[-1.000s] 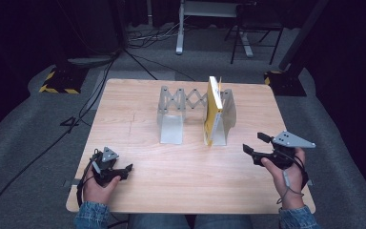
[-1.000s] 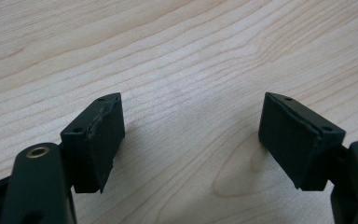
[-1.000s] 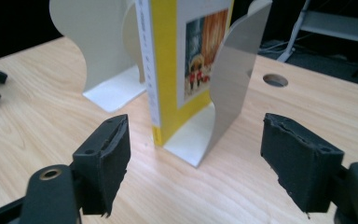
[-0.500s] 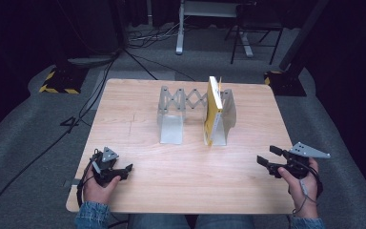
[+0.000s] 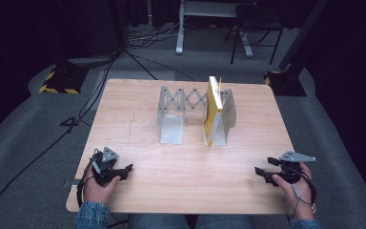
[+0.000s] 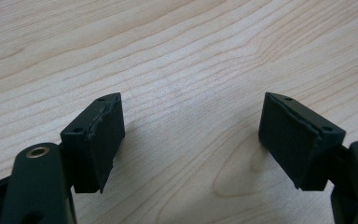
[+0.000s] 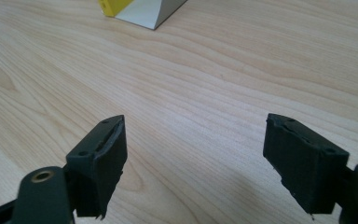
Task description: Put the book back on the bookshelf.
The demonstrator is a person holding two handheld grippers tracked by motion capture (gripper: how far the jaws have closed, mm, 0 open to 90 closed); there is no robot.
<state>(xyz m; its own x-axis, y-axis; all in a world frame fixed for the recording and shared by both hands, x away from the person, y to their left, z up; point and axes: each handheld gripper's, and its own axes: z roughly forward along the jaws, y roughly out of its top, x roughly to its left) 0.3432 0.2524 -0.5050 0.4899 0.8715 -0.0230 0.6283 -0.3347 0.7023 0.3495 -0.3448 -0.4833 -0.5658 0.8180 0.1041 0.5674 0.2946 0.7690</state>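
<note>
The right tool (image 5: 261, 172) rests low at the tabletop's (image 5: 190, 167) near right edge, jaws wide apart over bare wood, and the left tool (image 5: 124, 169) sits likewise gaping near the left corner. Well beyond them a yellow book (image 5: 213, 109) stands upright in the grey accordion rack (image 5: 176, 112), no lettering legible. The right gripper view catches just the book's corner (image 7: 112, 7) and the rack's foot (image 7: 149, 11).

Your right gripper (image 5: 262, 171) has dropped from above the right edge of the surface (image 5: 186, 191) and come back toward you; it now sits low at the near right corner, farther from the yellow book (image 5: 213, 110) than a second ago. Its fingers (image 7: 98, 161) have been opening slightly, with nothing between them.
</note>
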